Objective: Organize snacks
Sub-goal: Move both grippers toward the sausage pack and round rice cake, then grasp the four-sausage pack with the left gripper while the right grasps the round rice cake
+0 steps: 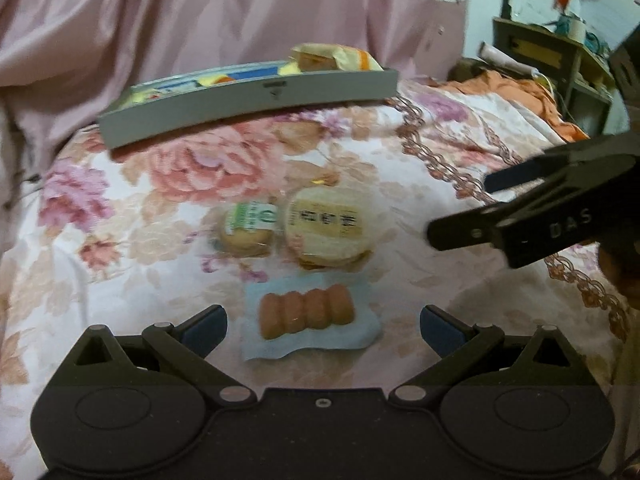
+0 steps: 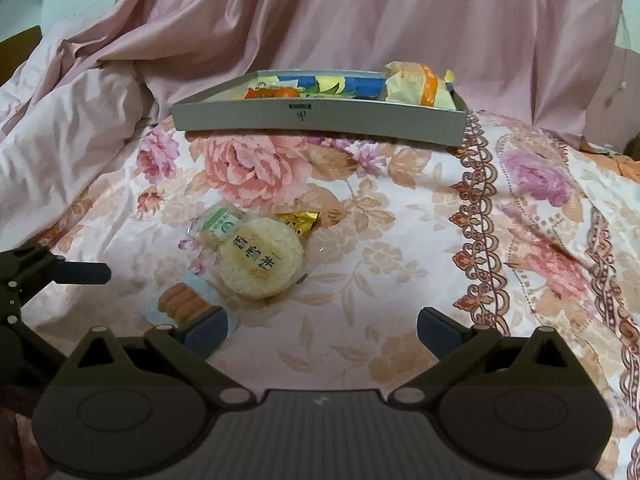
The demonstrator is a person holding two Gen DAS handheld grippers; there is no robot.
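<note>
Three wrapped snacks lie on the floral bedspread: a ridged brown bread in a pale blue wrapper (image 1: 306, 316) (image 2: 182, 304), a round rice cracker pack (image 1: 326, 232) (image 2: 260, 262), and a smaller green-labelled biscuit pack (image 1: 248, 226) (image 2: 218, 222). A small gold wrapper (image 2: 300, 220) lies behind the cracker. My left gripper (image 1: 322, 326) is open, its jaws on either side of the brown bread. My right gripper (image 2: 322, 328) is open and empty, to the right of the snacks; it shows in the left wrist view (image 1: 460, 208).
A grey tray (image 1: 248, 108) (image 2: 320, 118) sits at the back of the bed and holds several snack packs, one yellow-orange (image 2: 420, 84). Pink curtain and bedding rise behind it. A wooden shelf (image 1: 560, 60) stands far right.
</note>
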